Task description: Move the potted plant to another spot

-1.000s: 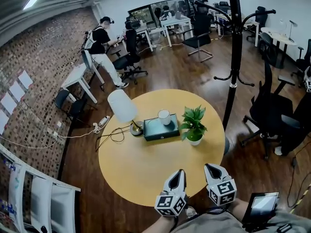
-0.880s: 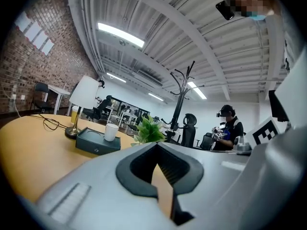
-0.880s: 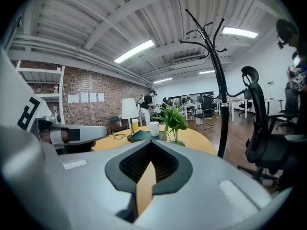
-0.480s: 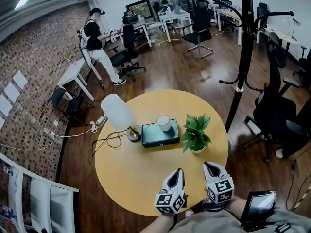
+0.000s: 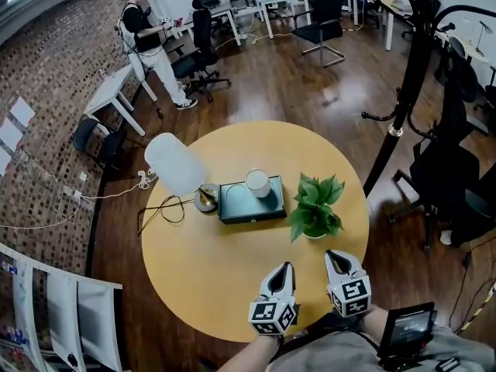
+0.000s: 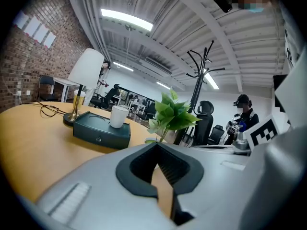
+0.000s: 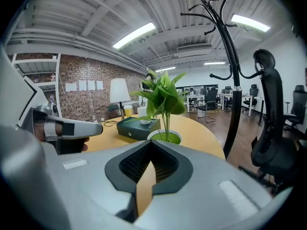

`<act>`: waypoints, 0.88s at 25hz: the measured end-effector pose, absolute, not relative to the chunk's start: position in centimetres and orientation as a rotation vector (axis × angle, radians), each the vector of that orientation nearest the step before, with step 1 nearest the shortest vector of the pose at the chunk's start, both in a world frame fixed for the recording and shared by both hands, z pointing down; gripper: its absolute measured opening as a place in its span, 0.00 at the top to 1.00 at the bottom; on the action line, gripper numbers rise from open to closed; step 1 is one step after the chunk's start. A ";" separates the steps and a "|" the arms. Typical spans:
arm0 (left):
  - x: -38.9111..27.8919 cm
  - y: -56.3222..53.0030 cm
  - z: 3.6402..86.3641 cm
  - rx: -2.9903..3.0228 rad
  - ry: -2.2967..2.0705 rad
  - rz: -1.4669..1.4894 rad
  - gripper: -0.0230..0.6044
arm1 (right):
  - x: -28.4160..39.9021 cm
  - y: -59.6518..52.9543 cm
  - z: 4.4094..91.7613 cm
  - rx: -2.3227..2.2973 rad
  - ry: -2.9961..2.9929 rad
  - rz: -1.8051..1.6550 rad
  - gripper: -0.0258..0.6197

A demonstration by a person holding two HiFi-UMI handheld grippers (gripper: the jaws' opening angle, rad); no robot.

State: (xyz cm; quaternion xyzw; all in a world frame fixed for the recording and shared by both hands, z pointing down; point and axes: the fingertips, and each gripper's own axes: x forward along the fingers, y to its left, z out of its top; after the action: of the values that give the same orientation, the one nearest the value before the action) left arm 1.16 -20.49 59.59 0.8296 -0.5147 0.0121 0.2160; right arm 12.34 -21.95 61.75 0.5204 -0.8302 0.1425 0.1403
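The potted plant (image 5: 314, 206), green leaves in a small white pot, stands on the right side of the round yellow table (image 5: 201, 285). In the right gripper view the plant (image 7: 163, 97) rises straight ahead, close by. In the left gripper view the plant (image 6: 170, 114) is ahead and slightly right. My left gripper (image 5: 285, 270) and right gripper (image 5: 335, 256) hover side by side over the table's near edge, short of the pot. Both are shut with nothing between the jaws, as the left gripper (image 6: 157, 147) and right gripper (image 7: 151, 145) also show in their own views.
A dark green box (image 5: 248, 202) with a white cup (image 5: 257, 182) on it lies left of the plant. A white-shaded lamp (image 5: 177, 163) and its cable (image 5: 163, 208) are further left. A black coat stand (image 5: 407, 84) and office chairs (image 5: 457, 184) stand right of the table. A person (image 5: 143, 33) stands far back left.
Both grippers have moved forward and down over the table's near edge, closer to the plant. They stay shut. The plant, box and lamp have not moved on the table.
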 end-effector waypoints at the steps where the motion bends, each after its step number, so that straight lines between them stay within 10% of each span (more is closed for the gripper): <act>1: 1.2 -20.8 60.2 2.292 -1.426 0.043 0.96 | 12.3 -22.3 62.5 1.497 -2.392 0.413 0.95; 15: 4.6 -23.9 67.0 2.192 -1.422 0.163 0.96 | 14.4 -26.1 69.3 1.375 -2.369 0.484 0.92; 22: 4.5 -24.8 68.1 2.162 -1.443 0.174 0.96 | 13.4 -27.8 71.5 1.247 -2.395 0.440 0.44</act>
State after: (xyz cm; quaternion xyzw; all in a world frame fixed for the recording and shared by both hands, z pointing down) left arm 4.51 -24.81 68.12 0.8002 -0.5342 0.0645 0.2649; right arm 13.37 -27.81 71.51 0.4463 -0.8575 0.1575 0.2016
